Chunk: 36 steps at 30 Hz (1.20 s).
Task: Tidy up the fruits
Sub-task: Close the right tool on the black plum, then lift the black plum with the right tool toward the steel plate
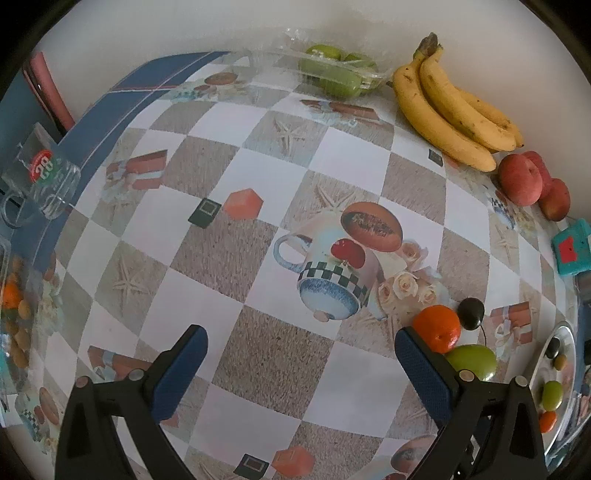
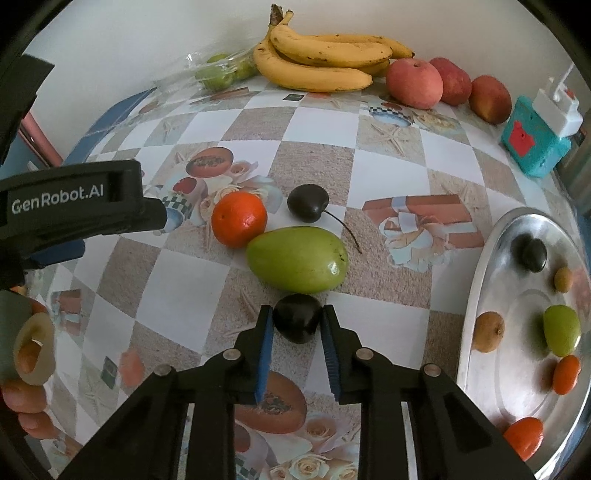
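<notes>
A table covered in a glossy checked oilcloth printed with cups, starfish and gift boxes point(image 2: 314, 158) stands against a plain white wall point(image 1: 184, 26). Along its far edge lie a bunch of yellow bananas point(image 2: 321, 62) and three red apples point(image 2: 413, 83). The right gripper point(image 2: 297, 326) is clamped on a dark cherry point(image 2: 297, 321), just beside a green oval fruit point(image 2: 297, 258); a round steel tray point(image 2: 476, 295) sits at the right edge. The left gripper point(image 1: 301, 347) has its fingers wide apart above the cloth.
</notes>
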Motion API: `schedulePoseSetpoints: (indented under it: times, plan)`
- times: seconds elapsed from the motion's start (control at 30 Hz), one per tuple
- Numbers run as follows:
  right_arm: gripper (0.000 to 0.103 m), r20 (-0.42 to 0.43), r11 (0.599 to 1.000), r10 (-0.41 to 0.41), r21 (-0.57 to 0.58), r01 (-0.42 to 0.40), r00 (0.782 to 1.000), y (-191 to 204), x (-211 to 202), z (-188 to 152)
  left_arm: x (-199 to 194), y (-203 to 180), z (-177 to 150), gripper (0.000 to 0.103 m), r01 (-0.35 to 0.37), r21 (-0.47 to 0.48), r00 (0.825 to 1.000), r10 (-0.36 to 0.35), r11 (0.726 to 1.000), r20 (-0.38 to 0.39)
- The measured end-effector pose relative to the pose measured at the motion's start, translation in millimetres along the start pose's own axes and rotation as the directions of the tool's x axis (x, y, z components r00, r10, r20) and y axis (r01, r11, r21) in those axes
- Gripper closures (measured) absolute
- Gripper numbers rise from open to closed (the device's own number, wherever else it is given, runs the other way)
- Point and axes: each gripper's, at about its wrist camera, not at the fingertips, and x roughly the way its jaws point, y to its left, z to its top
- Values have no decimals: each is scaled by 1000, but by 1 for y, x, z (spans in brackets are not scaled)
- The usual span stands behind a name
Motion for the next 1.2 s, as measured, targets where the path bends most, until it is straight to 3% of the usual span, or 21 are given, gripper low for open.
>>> schedulePoseSetpoints:
  times: [0.3, 0.47, 0.67, 1.07, 1.2]
  plan:
    - [77, 29, 993, 72, 90, -74, 997, -7, -20, 2, -9, -15, -3, 1, -21, 51, 999, 18, 998, 42]
    - [77, 56, 985, 60, 157, -68, 997, -15, -38, 3, -15, -28, -5, 1, -42, 92, 997, 36, 995, 69]
    - [77, 126, 982, -11, 188, -13, 992, -25, -62, 7, -21, -46, -13, 1, -4, 140, 998, -6, 990, 69]
    - [77, 126, 953, -52, 302, 11, 991, -83, -70, -3, -13, -72, -25, 1, 73, 169, 997, -76, 983, 13]
    - [77, 135, 942, -56, 336, 8, 989, -96, -73, -5, -9, -83, -29, 4, 64, 193, 998, -64, 979, -5]
